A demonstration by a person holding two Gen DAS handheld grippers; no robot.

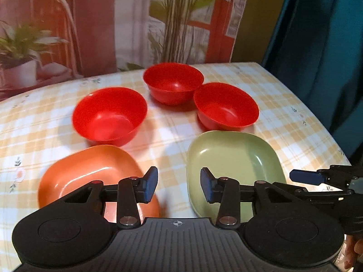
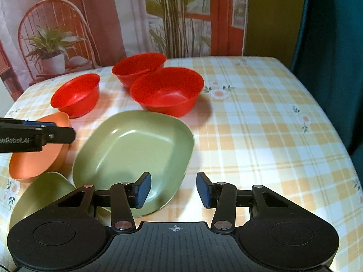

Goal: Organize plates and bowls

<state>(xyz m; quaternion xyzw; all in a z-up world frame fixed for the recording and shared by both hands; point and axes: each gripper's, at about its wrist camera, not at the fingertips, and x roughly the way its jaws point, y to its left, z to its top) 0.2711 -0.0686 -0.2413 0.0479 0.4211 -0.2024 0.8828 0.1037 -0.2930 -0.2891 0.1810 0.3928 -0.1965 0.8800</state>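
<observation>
Hovering over the tabletop (image 2: 261,113), both claws gape empty. Left claw (image 1: 178,187) hangs between orange plate (image 1: 86,170) and green plate (image 1: 233,158). Three red bowls (image 1: 109,113) sit beyond.

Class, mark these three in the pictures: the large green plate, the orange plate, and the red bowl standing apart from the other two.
Large green plate (image 2: 136,149): right wrist view, on its flat inner floor.
Orange plate (image 1: 90,170): left wrist view, on its inner surface.
Lone red bowl (image 1: 109,117): left wrist view, inside its hollow.
</observation>
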